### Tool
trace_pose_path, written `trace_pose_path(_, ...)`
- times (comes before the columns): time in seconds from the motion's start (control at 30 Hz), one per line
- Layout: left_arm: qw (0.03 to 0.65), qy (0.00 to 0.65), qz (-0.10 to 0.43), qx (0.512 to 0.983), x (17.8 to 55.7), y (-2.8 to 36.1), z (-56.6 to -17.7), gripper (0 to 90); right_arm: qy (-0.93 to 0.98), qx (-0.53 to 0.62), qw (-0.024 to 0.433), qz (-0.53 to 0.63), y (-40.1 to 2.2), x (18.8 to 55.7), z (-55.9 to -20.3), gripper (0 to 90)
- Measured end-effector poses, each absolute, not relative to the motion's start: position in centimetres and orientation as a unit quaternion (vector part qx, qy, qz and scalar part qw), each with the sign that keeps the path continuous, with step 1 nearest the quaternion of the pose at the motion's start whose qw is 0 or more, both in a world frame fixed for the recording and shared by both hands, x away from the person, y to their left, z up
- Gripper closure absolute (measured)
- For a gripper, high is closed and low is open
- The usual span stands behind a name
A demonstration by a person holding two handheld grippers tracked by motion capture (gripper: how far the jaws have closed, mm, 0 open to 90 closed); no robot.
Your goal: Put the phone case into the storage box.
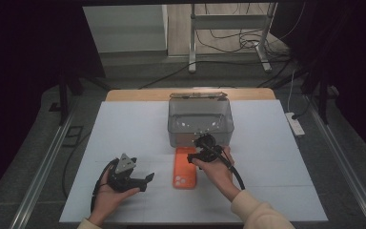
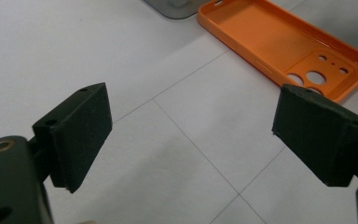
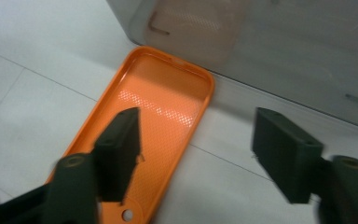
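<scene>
Both grippers spread: right gripper (image 3: 196,154) straddles the orange phone case's (image 3: 161,116) edge; left gripper (image 2: 191,135) over bare table (image 2: 74,42).

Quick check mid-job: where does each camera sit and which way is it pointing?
High view: above the person's side, facing forward and down on the table; forearms, hands, both claws show.
Left gripper view: on the left claw, looking down past its open jaws at the table.
Right gripper view: on the right claw, jaws straddling the case's edge.
All three share the orange case and bin.

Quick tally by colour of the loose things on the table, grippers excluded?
Orange: 1, the phone case
Clear grey: 1, the bin
Total: 2
</scene>
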State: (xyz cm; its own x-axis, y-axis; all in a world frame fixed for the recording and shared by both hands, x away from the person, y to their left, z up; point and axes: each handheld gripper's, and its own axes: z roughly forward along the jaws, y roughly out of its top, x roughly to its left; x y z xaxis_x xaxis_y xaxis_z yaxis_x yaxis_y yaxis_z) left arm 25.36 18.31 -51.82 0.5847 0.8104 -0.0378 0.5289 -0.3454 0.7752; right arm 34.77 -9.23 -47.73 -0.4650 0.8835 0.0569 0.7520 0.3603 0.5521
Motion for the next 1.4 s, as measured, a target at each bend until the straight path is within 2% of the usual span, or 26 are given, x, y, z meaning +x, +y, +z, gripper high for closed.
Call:
trace_pose_path(0.2,0.392,0.422,0.18,0.798,25.4,18.4,-51.8,11.4,0.816,0.509,0.114,0.249,-8.9,35.0,-48.4,35.2)
trace_pose_path(0.57,0.389,0.424,0.182,0.797,25.4,18.4,-51.9,11.2,0.822,0.512,0.116,0.223,-8.3,35.4,-49.2,53.2)
trace_pose_path(0.83,0.389,0.422,0.182,0.798,25.4,18.3,-51.8,11.2,0.817,0.524,0.108,0.213,-7.9,35.3,-49.6,59.6)
trace_pose_path(1.23,0.399,0.421,0.18,0.795,25.7,18.2,-51.6,11.2,0.791,0.573,0.089,0.196,-7.7,35.0,-49.7,63.7)
trace_pose_path(1.4,0.397,0.421,0.179,0.795,26.1,18.3,-51.6,11.2,0.784,0.584,0.085,0.191,-7.4,35.1,-49.6,70.4)
